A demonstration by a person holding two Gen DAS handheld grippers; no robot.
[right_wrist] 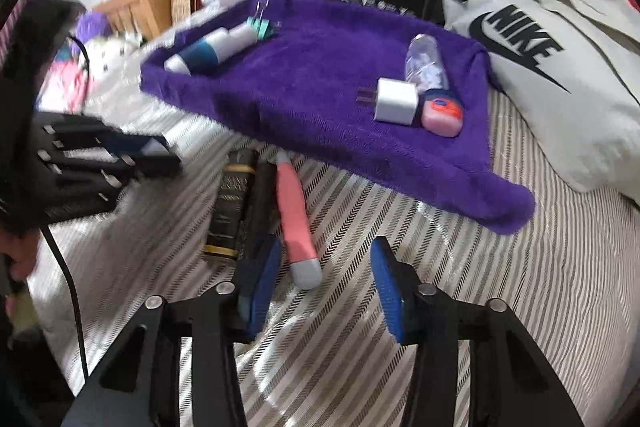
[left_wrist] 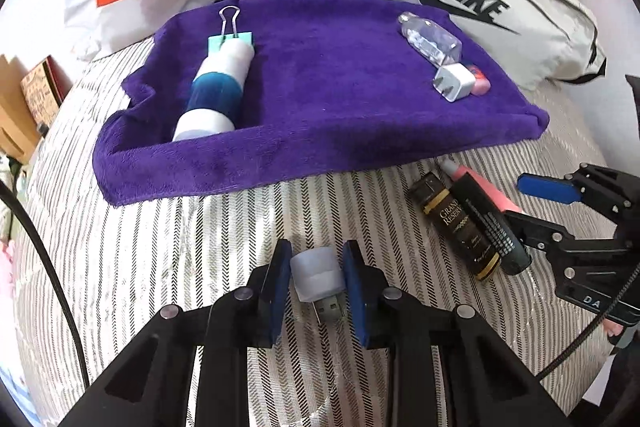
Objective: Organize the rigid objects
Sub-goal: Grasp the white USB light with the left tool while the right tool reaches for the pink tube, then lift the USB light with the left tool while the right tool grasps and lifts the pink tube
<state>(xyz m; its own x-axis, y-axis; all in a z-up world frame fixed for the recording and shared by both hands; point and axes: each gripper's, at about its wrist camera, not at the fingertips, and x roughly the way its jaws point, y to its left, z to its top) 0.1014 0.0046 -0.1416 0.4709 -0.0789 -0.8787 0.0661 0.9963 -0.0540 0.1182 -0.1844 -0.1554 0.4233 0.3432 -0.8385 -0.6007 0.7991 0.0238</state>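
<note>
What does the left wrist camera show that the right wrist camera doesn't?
Only the left wrist view shows the small white USB plug pinched in the left gripper.

Only the right wrist view shows the right gripper from behind, with the grey end of the pink tube lying between its open blue pads without touching them.

Both show the purple towel, the white charger, the clear bottle, the binder clip, the Nike bag and the dark tubes.
</note>
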